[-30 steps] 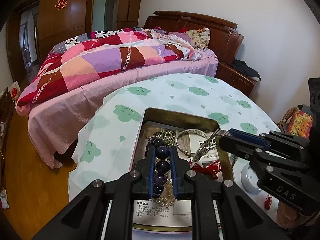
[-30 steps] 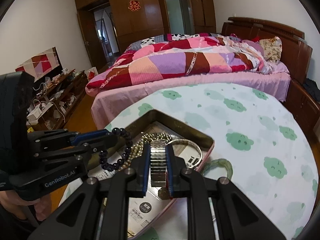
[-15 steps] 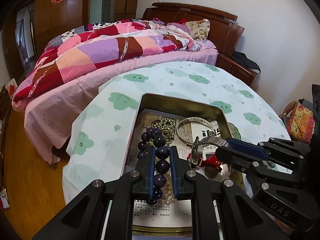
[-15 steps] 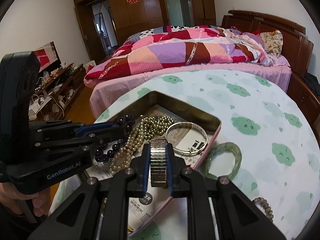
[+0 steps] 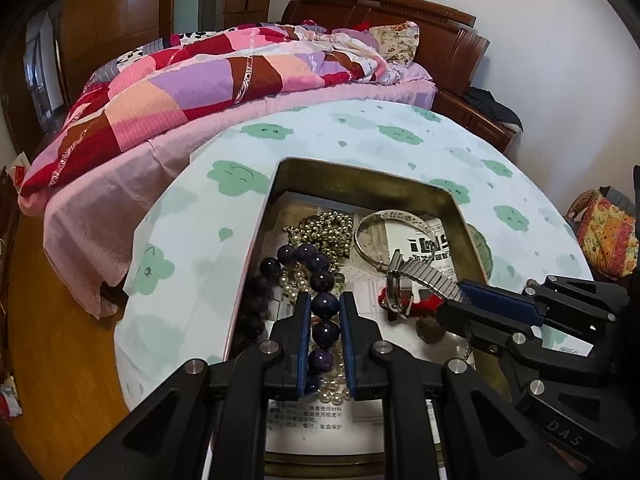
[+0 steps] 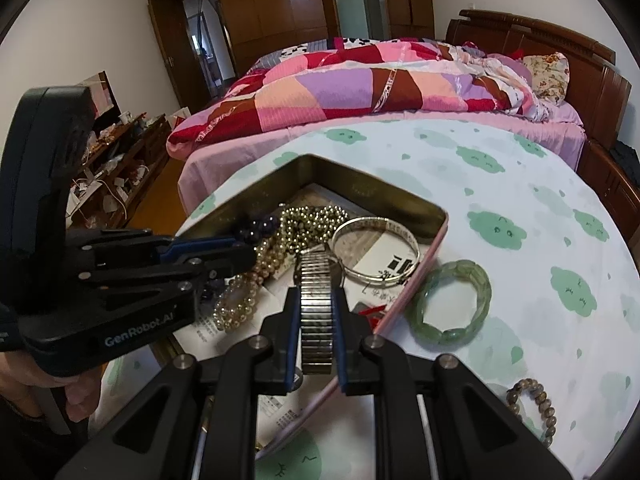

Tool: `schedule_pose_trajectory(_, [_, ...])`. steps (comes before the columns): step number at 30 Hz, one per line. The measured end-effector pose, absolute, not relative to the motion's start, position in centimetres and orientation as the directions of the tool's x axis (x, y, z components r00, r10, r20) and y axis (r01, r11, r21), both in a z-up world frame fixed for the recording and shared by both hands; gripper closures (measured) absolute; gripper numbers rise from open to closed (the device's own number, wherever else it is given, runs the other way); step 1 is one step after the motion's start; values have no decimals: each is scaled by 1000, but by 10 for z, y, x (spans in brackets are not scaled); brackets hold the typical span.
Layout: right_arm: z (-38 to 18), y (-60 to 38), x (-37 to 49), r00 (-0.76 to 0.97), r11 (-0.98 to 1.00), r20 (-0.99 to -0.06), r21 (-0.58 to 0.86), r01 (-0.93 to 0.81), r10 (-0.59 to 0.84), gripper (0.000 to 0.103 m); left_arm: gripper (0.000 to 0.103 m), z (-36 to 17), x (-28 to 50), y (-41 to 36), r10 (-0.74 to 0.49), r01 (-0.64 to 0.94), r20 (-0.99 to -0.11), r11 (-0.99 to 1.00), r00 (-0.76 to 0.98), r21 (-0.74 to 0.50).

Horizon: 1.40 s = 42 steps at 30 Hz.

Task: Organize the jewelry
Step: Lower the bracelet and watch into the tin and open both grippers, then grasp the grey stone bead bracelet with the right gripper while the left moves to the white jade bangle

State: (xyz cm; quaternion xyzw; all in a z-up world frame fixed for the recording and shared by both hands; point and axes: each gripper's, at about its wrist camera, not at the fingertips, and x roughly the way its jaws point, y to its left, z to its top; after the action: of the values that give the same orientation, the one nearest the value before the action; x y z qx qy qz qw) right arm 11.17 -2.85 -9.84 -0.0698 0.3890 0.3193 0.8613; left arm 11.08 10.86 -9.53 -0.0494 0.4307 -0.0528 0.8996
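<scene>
Bedroom, round bench with cloud-print cloth beside a bed; open tin sits near the front edge. Left claw is clenched on a purple bead bracelet, beads strung along the claw's line, far end draped on the pearls in the tin's left half. Right claw is clenched on a metal watch band, its long axis along the fingers, far end resting near the silver bangle in the tin. Both pieces hang just over the tin floor, so the drop looks like the step in hand: each claw sits directly above its own spot. Green bracelet and brown bead bracelet lie outside on the cloth, right of the tin, nearer the right claw.
</scene>
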Motion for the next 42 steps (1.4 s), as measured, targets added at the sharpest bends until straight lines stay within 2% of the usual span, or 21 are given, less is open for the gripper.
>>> schedule_pose_trajectory(21, [-106, -19, 105, 508, 780, -721, 72, -621, 471, 85, 89, -97, 107, 106, -98, 54, -764, 995, 638, -83])
schedule_pose_trajectory(24, [-106, -21, 106, 503, 775, -717, 81, -627, 482, 81, 88, -93, 106, 106, -120, 49, -765, 992, 633, -115])
schedule_pose_trajectory(25, [-106, -21, 106, 498, 771, -714, 91, -630, 492, 76, 85, -90, 106, 105, -122, 46, -764, 992, 634, -120])
schedule_pose_trajectory(27, [-102, -24, 103, 504, 767, -699, 101, -633, 508, 57, 66, -84, 102, 103, -124, 49, -752, 991, 648, -121])
schedule_pose_trajectory(28, [-98, -25, 101, 516, 770, -688, 98, -631, 510, 44, 45, -76, 98, 101, -117, 45, -735, 992, 668, -116])
schedule_pose_trajectory(29, [-94, -27, 99, 528, 773, -678, 95, -627, 512, 37, 27, -71, 95, 101, -114, 42, -720, 992, 684, -116])
schedule_pose_trajectory(33, [-84, -40, 96, 547, 783, -662, 99, -615, 513, 37, 24, -49, 83, 101, -139, 64, -659, 989, 739, -136])
schedule_pose_trajectory(42, [-72, -105, 102, 610, 856, -658, 104, -506, 441, 37, 24, -44, 77, 83, -139, 80, -651, 990, 747, -119])
